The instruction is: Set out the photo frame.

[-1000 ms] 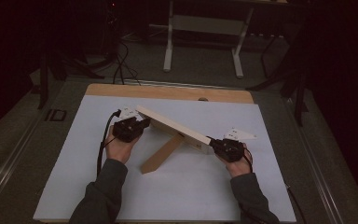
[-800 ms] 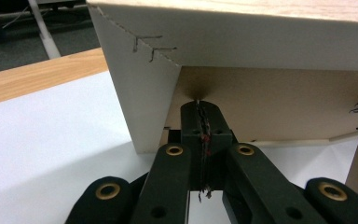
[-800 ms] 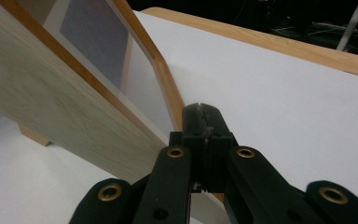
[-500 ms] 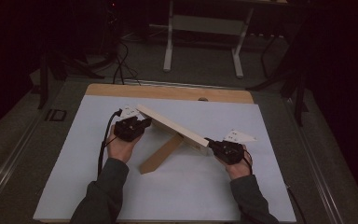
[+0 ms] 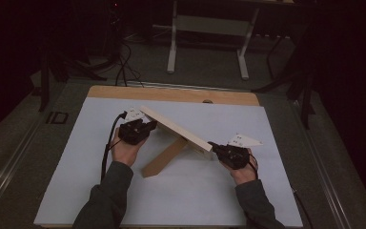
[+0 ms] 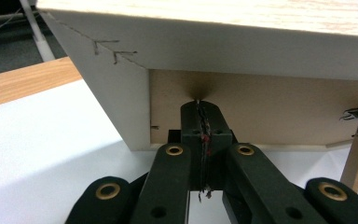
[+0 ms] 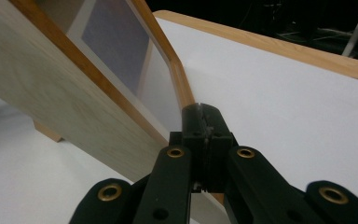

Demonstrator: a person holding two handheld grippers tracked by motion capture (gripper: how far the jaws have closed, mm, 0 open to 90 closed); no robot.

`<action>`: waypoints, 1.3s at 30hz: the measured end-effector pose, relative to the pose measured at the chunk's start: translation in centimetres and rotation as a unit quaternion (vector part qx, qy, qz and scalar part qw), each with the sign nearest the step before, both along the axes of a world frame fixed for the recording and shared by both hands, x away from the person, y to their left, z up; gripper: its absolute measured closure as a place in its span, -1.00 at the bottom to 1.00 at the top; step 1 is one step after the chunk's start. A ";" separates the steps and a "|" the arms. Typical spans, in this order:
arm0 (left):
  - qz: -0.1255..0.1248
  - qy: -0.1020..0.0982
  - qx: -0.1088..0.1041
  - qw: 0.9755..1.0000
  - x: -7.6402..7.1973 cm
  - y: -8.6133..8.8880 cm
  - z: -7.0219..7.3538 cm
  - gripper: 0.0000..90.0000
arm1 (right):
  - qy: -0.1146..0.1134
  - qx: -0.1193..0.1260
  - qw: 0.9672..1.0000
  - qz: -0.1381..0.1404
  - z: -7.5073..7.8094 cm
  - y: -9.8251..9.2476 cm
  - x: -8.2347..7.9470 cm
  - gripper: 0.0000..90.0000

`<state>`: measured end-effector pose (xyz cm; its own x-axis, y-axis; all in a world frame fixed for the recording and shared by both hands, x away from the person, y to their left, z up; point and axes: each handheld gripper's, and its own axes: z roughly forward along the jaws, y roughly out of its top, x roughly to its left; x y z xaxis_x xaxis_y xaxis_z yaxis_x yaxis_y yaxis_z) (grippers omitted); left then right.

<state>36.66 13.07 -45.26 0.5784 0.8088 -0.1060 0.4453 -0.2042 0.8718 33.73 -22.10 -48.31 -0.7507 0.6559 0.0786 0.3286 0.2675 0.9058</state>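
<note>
Frame (image 5: 175,128) standing tilted mid-mat (image 5: 76,191), strut (image 5: 164,157) under it. Left gripper (image 5: 148,125) jaws closed, pressed to its back; right gripper (image 5: 213,145) jaws closed, at far end. Forearms low, angled inward.

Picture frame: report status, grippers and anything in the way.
Left gripper and right gripper shut, tips against opposite ends of the picture frame. Frame tilted on its stand leg. White table around it unobstructed.

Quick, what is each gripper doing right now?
Left gripper: fingers shut, tips against the back of the picture frame.
Right gripper: fingers shut, tips at the frame's other end.
</note>
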 end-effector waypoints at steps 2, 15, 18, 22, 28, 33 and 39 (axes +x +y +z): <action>-0.002 0.000 0.001 1.000 -0.1 -0.1 0.0 1.00 | -0.001 0.001 1.000 0.002 0.1 0.1 0.0 0.99; -0.007 -0.007 -0.003 1.000 -0.4 -0.6 0.4 1.00 | -0.004 0.003 1.000 0.007 0.2 0.5 -0.4 0.99; -0.008 -0.008 -0.003 1.000 -0.5 -0.7 0.5 1.00 | -0.006 0.002 1.000 0.010 0.3 0.6 -0.4 0.99; -0.009 -0.009 -0.003 1.000 -0.5 -0.7 0.5 1.00 | -0.007 0.002 1.000 0.012 0.3 0.6 -0.5 0.99; -0.012 -0.012 -0.004 1.000 -0.6 -0.9 0.7 1.00 | -0.008 0.002 1.000 0.015 0.4 0.8 -0.6 0.99; -0.014 -0.013 -0.003 1.000 -0.6 -1.0 0.8 1.00 | -0.011 0.002 1.000 0.019 0.6 1.0 -0.7 0.99; -0.017 -0.014 -0.002 1.000 -0.7 -1.2 0.9 1.00 | -0.013 0.001 1.000 0.023 0.7 1.2 -0.8 0.99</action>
